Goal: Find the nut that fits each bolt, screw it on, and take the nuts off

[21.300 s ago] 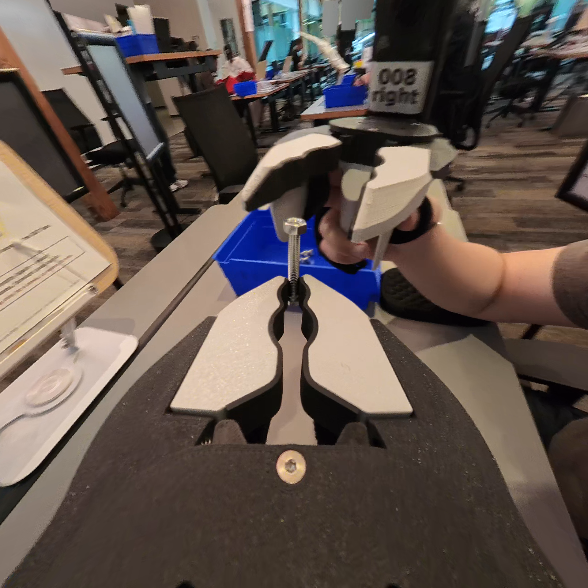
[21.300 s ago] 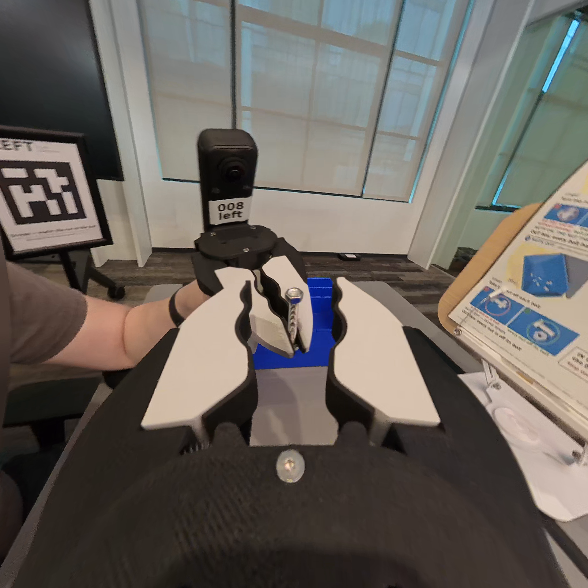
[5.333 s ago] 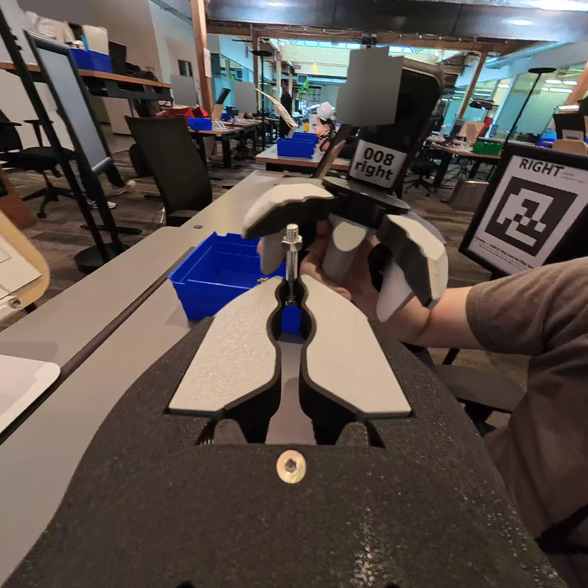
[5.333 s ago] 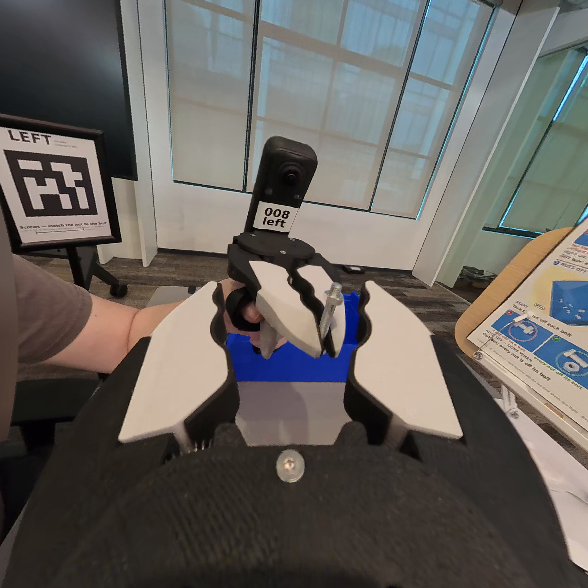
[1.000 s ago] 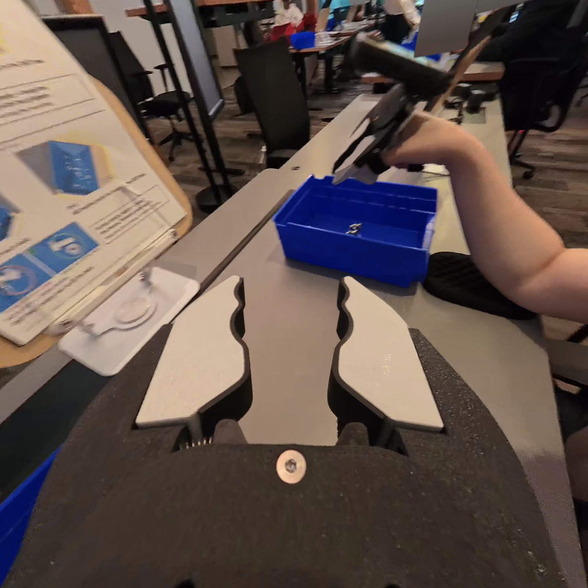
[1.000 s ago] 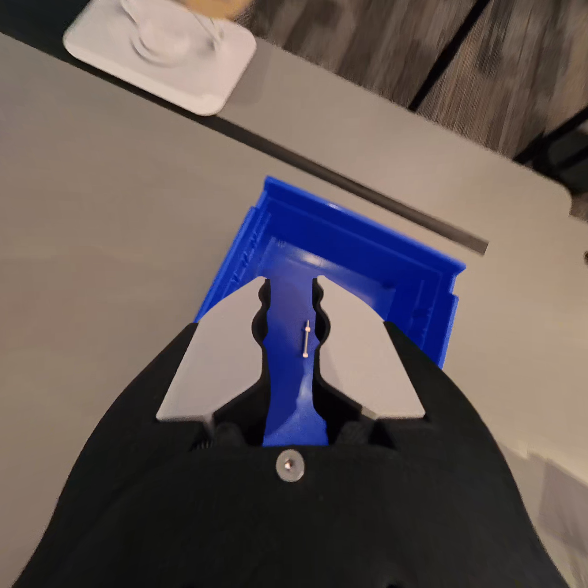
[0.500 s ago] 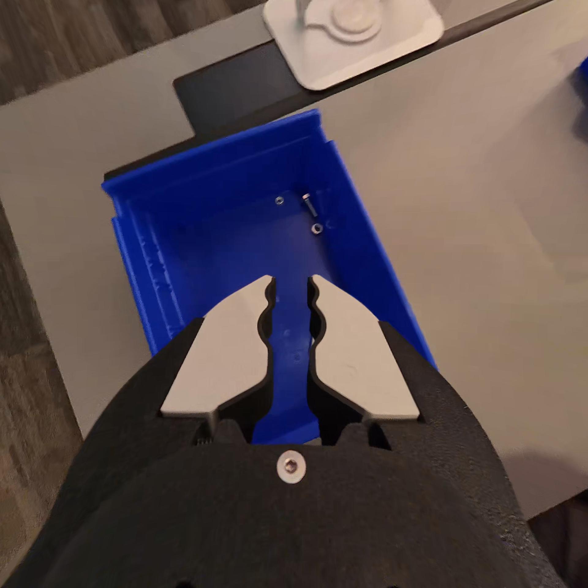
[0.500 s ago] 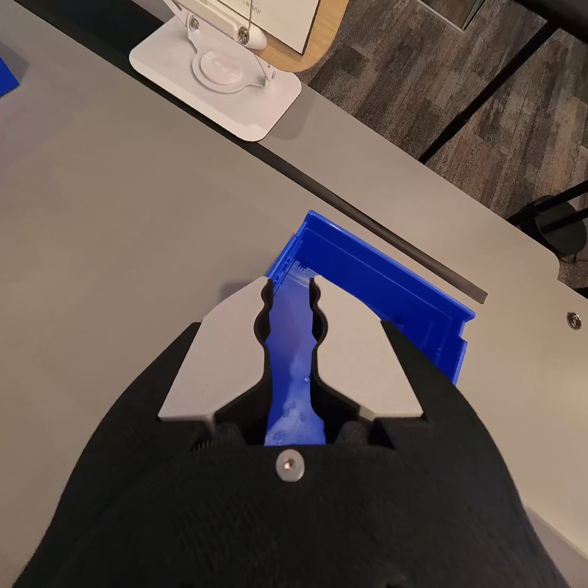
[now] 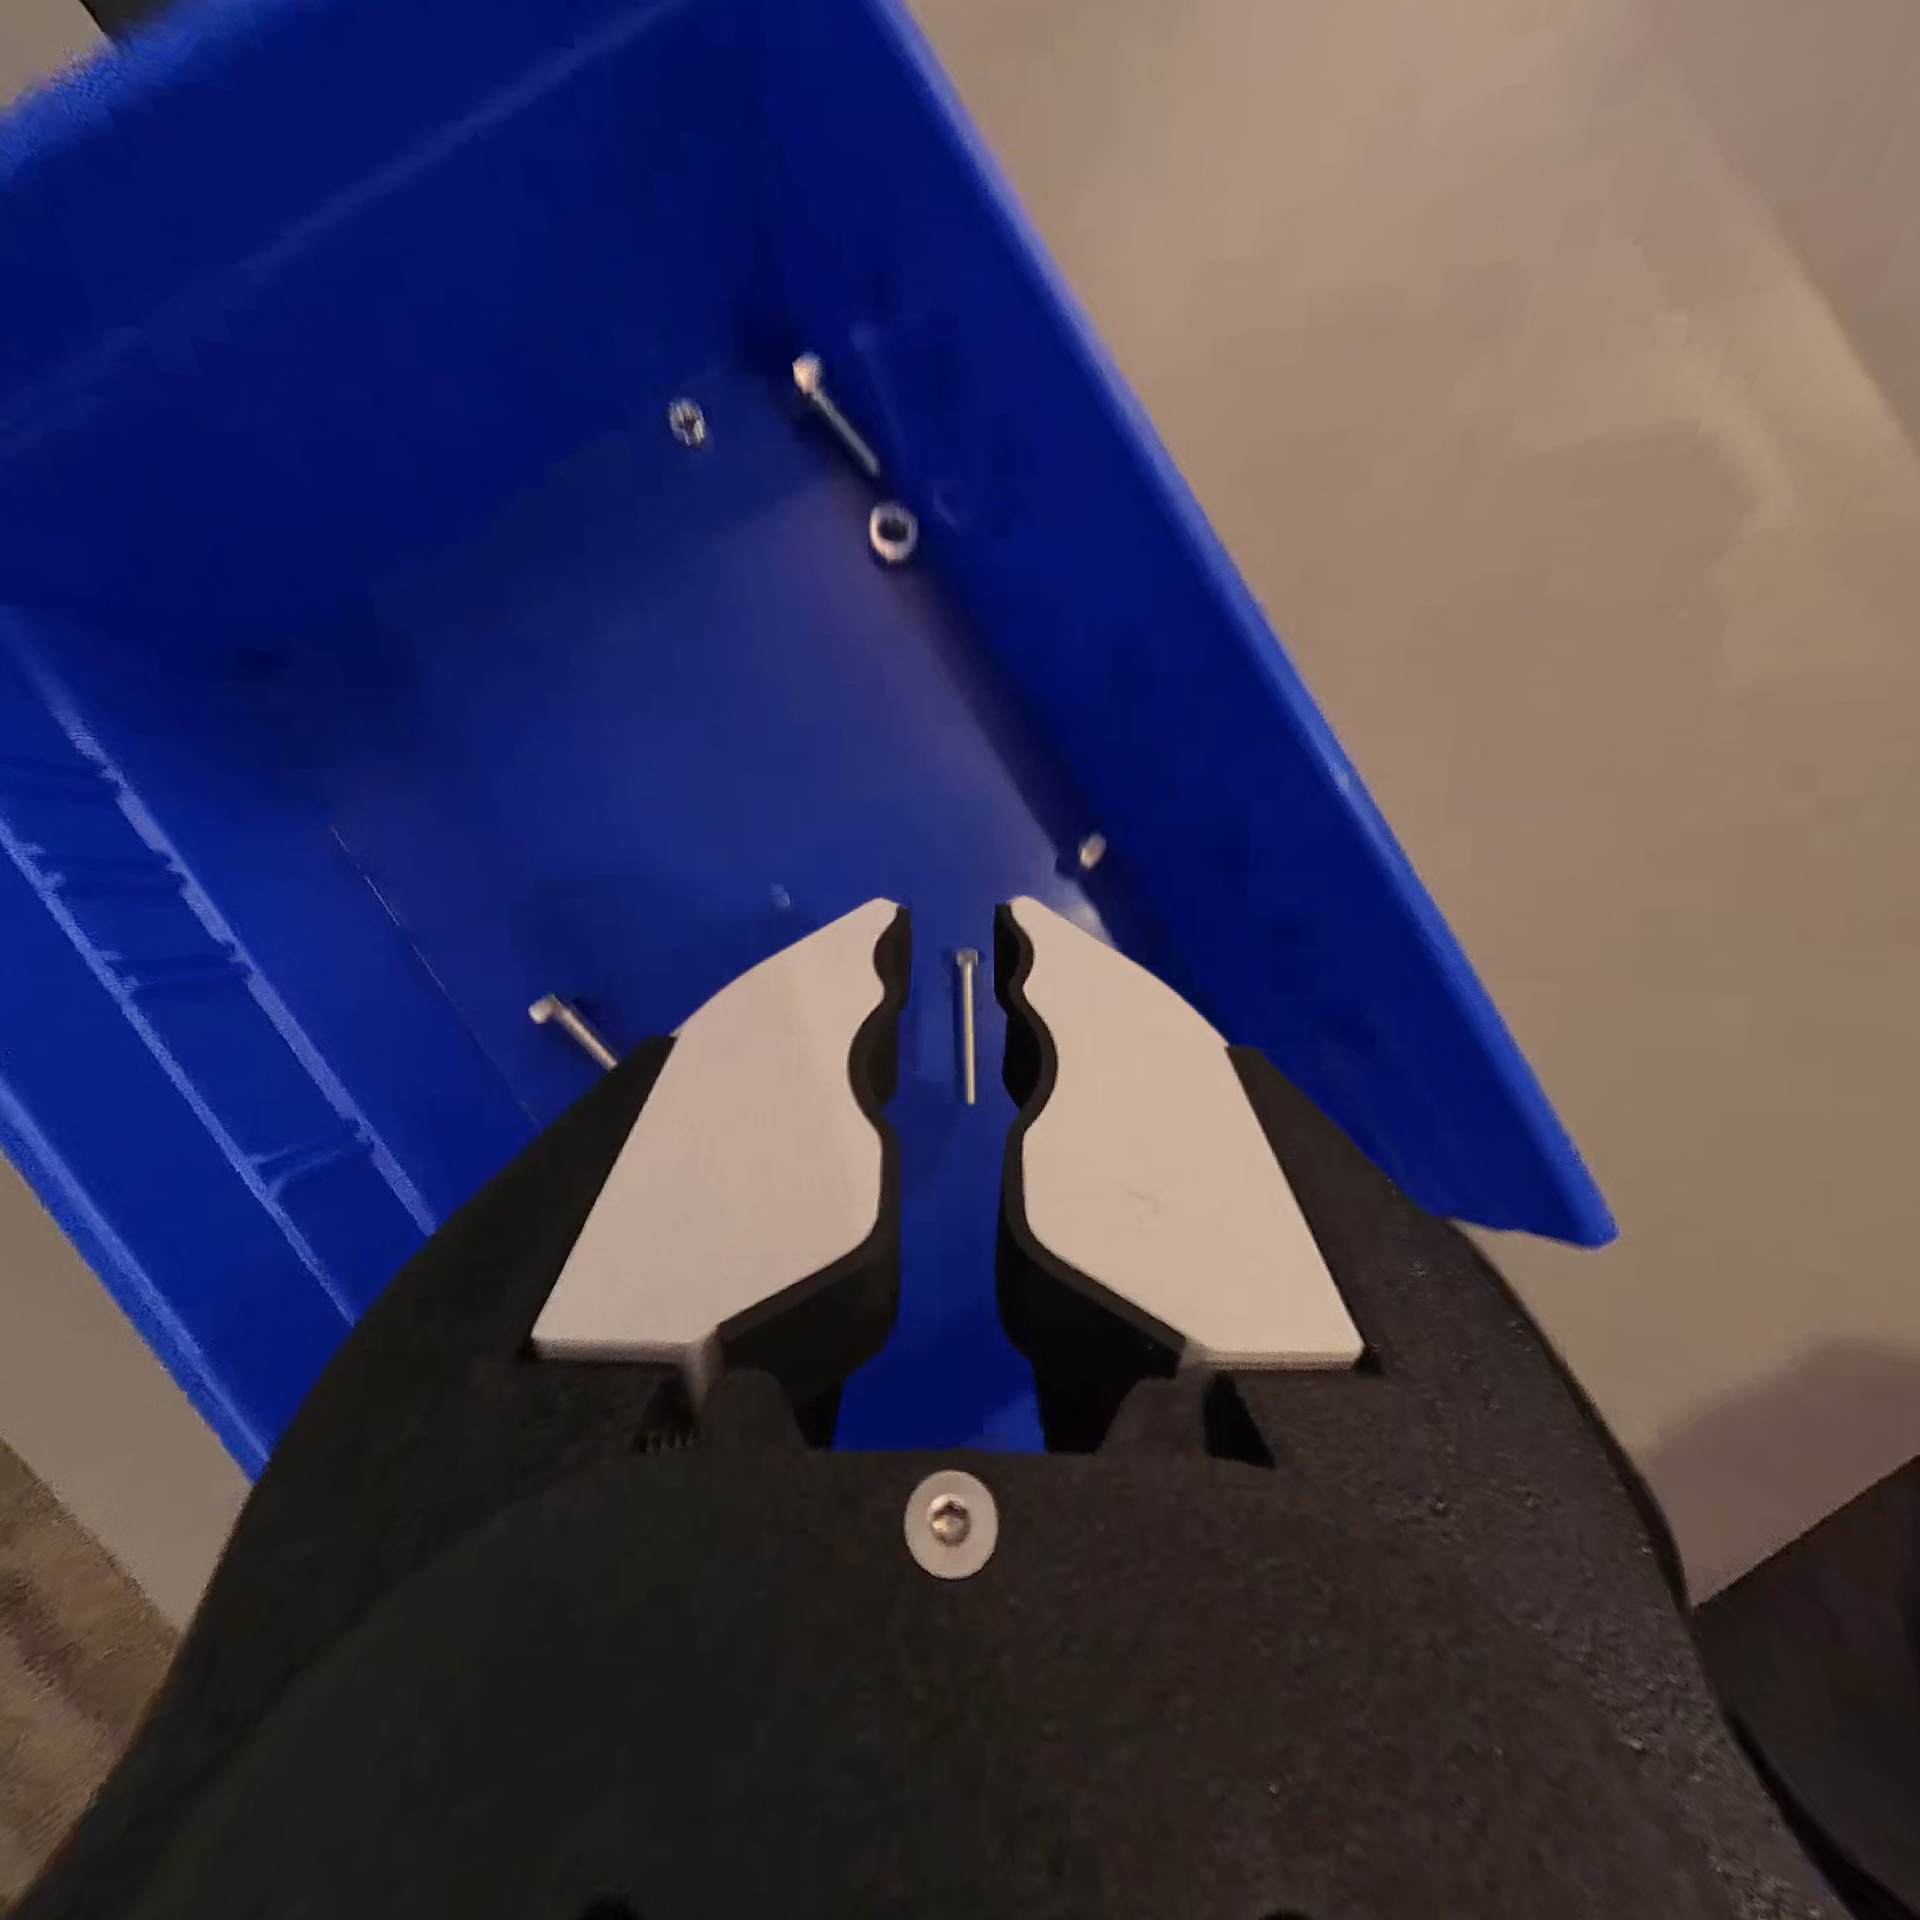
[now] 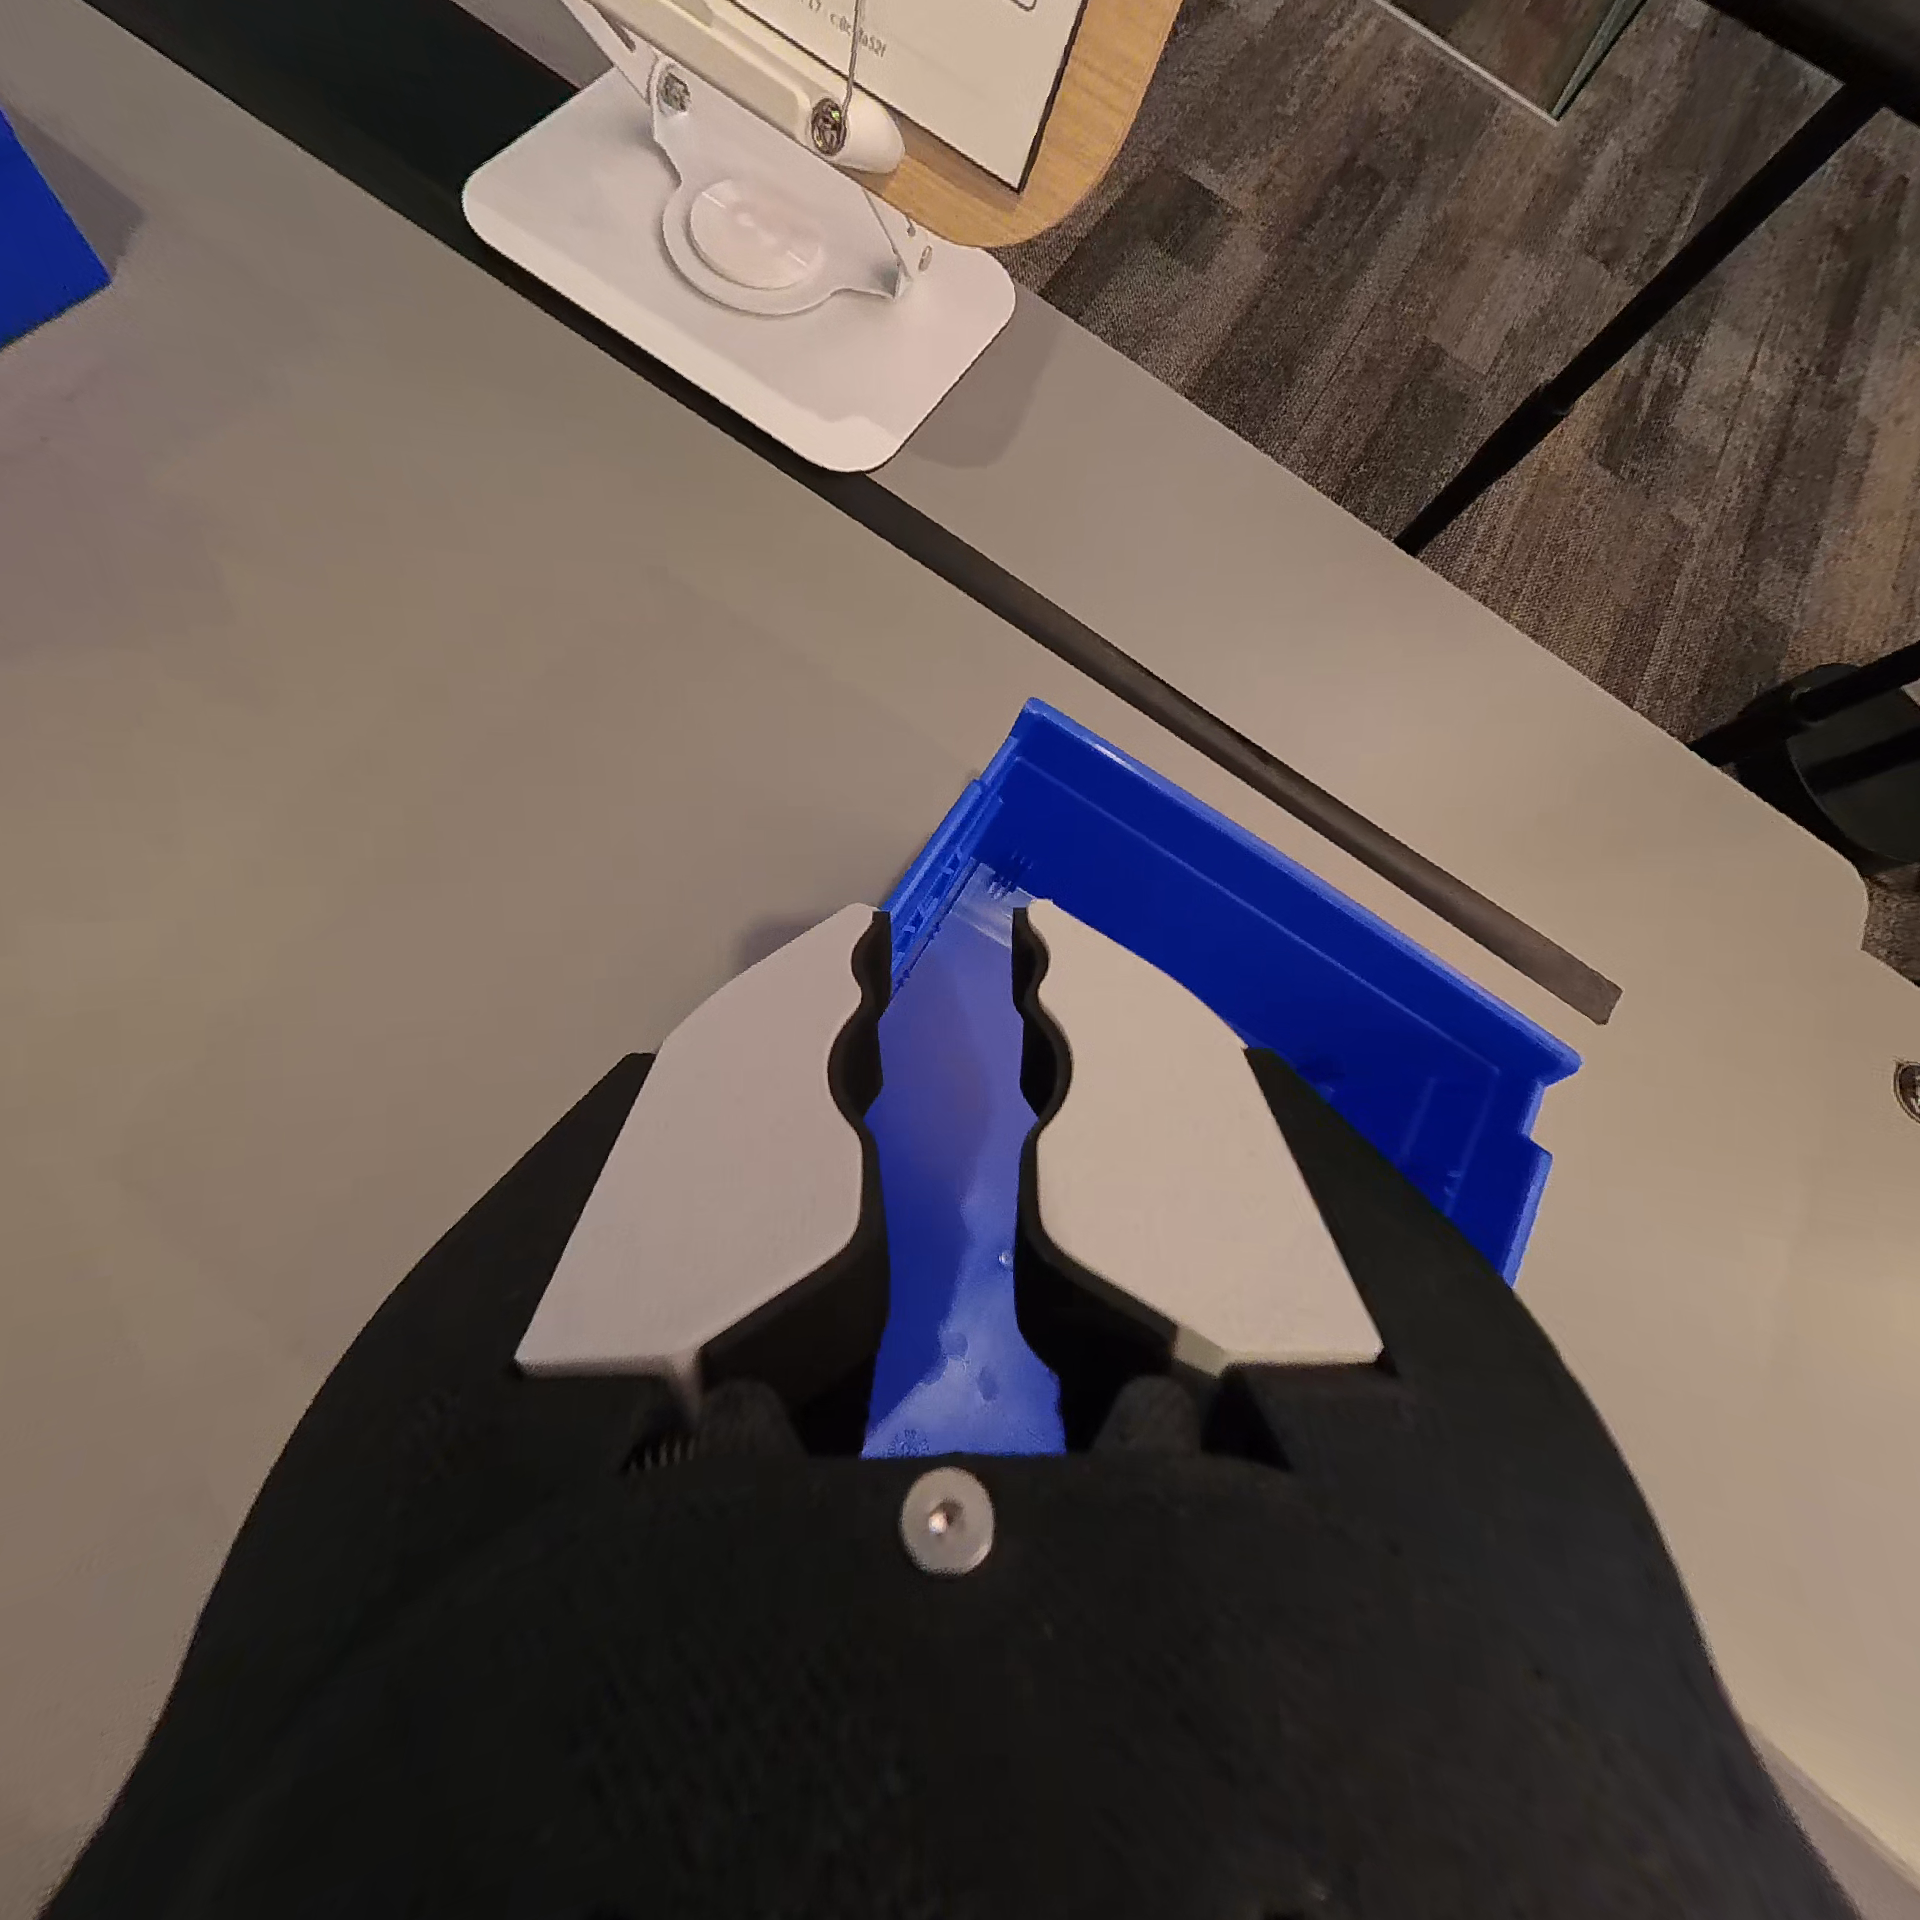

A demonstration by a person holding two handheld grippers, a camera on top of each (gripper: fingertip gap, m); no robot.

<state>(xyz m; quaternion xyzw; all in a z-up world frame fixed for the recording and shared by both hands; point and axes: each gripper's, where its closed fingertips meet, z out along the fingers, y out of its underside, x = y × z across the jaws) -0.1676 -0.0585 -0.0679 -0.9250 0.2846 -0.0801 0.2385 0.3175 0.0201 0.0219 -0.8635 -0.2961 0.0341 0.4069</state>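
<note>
Left gripper (image 9: 948, 914): it points down into a blue bin (image 9: 1226, 748); the jaws are spread a little and pinch nothing.
Thin bolt (image 9: 967, 1023): it lies flat on the bin floor, seen in the gap between the two left fingers, touching neither.
Second bolt (image 9: 834, 414): it lies near the far right wall of this bin.
Third bolt (image 9: 569, 1029): it lies at the lower left, and its end is hidden behind the left finger.
Larger nut (image 9: 891, 531): it lies just below the second bolt, on the bin floor.
Smaller nut (image 9: 687, 422): it lies to the left of the second bolt, apart from it.
Small metal piece (image 9: 1089, 850): it sits by the right wall; I cannot tell what it is.
Right gripper (image 10: 951, 920): it hangs over another blue bin (image 10: 1299, 935) on the grey bench (image 10: 364, 675); the jaws are spread and hold nothing.
White stand (image 10: 748, 270): it stands at the far edge of the bench and carries a wooden board.
</note>
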